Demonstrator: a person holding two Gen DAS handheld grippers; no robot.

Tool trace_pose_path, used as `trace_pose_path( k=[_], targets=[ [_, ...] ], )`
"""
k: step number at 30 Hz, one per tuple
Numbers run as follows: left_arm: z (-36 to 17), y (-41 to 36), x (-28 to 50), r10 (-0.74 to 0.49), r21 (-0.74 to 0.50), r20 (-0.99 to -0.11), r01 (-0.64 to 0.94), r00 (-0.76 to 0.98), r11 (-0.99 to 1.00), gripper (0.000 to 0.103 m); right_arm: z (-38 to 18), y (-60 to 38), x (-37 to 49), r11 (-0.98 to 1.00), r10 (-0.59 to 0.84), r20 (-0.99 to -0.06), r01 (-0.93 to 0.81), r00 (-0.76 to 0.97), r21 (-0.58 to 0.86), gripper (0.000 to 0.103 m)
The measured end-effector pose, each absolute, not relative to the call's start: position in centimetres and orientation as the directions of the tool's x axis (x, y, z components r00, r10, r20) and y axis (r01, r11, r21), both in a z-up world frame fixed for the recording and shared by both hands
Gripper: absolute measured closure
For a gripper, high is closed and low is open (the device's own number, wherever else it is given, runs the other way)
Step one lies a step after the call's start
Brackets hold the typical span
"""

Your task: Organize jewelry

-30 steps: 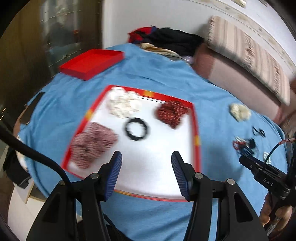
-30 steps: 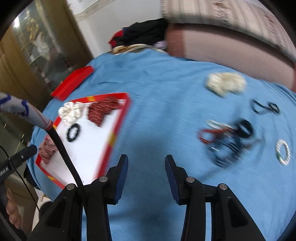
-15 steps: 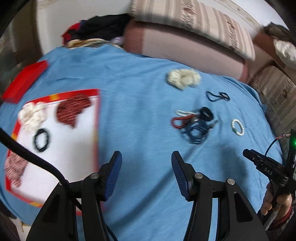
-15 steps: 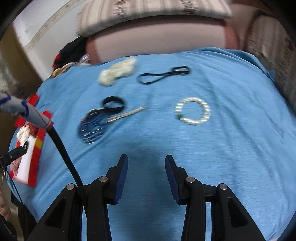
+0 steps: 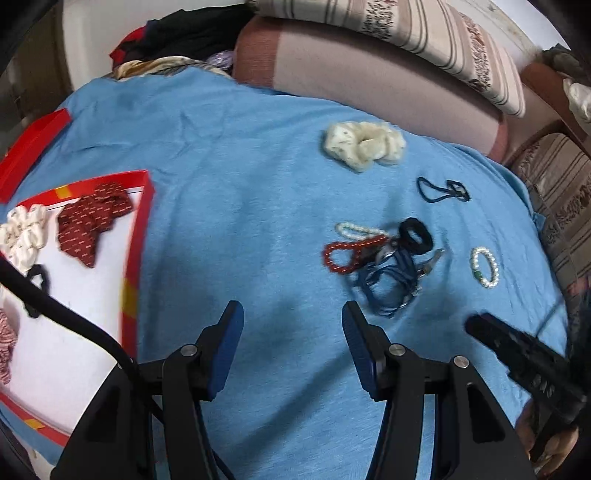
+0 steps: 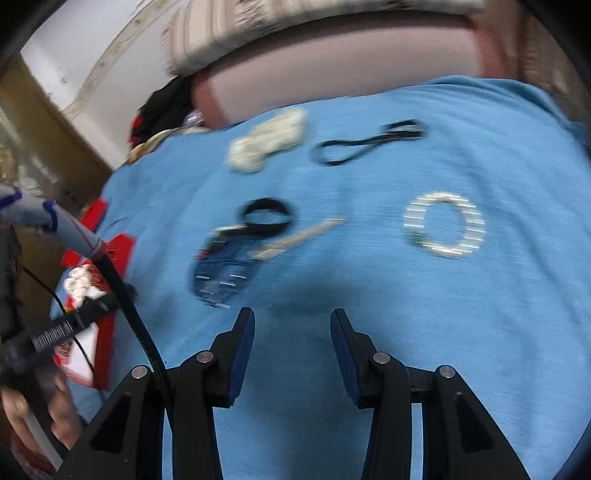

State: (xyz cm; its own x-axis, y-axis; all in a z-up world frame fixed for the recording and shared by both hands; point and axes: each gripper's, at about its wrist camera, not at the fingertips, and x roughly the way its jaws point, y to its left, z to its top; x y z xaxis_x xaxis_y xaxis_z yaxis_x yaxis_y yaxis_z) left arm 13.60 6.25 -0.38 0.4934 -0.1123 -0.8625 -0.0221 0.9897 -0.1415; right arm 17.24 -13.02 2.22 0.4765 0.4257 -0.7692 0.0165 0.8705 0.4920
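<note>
Red tray [image 5: 142, 236] at the left edge of the blue-covered bed [image 5: 240, 229] holds a dark red scrunchie [image 5: 92, 221], a white one [image 5: 22, 232] and a black ring [image 5: 38, 275] — loose jewelry tangle [image 5: 384, 266] and pearl bracelet [image 6: 443, 229] lie mid-bed. Left gripper [image 5: 291, 332] and right gripper [image 6: 291, 332] hover low, fingers wide, empty.

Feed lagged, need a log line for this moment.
left tongs open, empty | right tongs open, empty | white bead bracelet loose on blue cloth

I see a light blue cloth [image 5: 229, 177] spread over the surface. Behind it lies a dusty-pink bolster cushion [image 5: 369, 74] with a striped beige pillow [image 5: 443, 33] on top. A pile of dark clothing [image 5: 184, 33] sits at the far left.
</note>
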Motion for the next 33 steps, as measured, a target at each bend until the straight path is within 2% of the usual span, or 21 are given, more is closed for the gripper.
trace_pose_path(
  k=[3,6,7,9,12,15,17,21,24,28,33],
  targets=[
    [-0.2,7.2,13.0,-0.095,-0.126,-0.863,-0.029,0.497,0.992,0.049,1.6,-10.3,19.6,0.861,0.435,-0.772,0.035,0.464,0.507,0.050],
    [-0.1,8.2,12.5,-0.093,-0.130,-0.862,-0.041,0.499,0.991,0.049,0.0,-8.1,21.2,0.881,0.409,-0.817,0.058,0.406,0.470,0.050],
    [0.0,8.5,12.4,-0.093,-0.133,-0.860,-0.044,0.501,0.990,0.049,-0.3,-7.4,21.2,0.899,0.387,-0.835,0.041,0.391,0.436,0.067],
    [0.1,9.0,12.3,-0.093,-0.137,-0.858,-0.051,0.506,0.989,0.049,-0.1,-7.2,20.2,0.926,0.344,-0.859,0.013,0.380,0.377,0.087],
    [0.2,9.4,12.2,-0.100,-0.149,-0.854,-0.054,0.510,0.987,0.049,0.8,-8.6,18.4,0.938,0.326,-0.869,-0.016,0.373,0.345,0.095],
    [0.2,9.3,12.0,-0.116,-0.163,-0.852,-0.048,0.511,0.986,0.049,1.5,-11.5,15.8,0.960,0.268,-0.891,-0.029,0.367,0.277,0.095],
    [0.1,9.0,11.9,-0.123,-0.167,-0.852,-0.041,0.509,0.985,0.049,1.1,-14.2,14.7,0.981,0.177,-0.914,0.007,0.366,0.192,0.095],
    [-0.3,7.9,12.1,-0.143,-0.179,-0.856,-0.027,0.497,0.983,0.049,1.2,-18.7,13.5,0.975,0.193,-0.908,0.031,0.373,0.220,0.093],
    [-0.6,7.0,12.2,-0.150,-0.178,-0.857,-0.010,0.492,0.984,0.049,3.3,-20.6,11.9,0.972,0.188,-0.870,0.040,0.455,0.231,0.068],
    [-1.6,5.6,13.4,-0.168,-0.170,-0.869,0.039,0.466,0.985,0.049,5.2,-18.3,10.9,0.954,0.288,-0.820,-0.070,0.495,0.293,0.066],
    [-2.8,4.5,15.9,-0.230,-0.219,-0.870,0.076,0.436,0.973,0.049,2.8,-14.4,11.7,0.946,0.325,-0.837,-0.140,0.440,0.293,0.059]
  ],
)
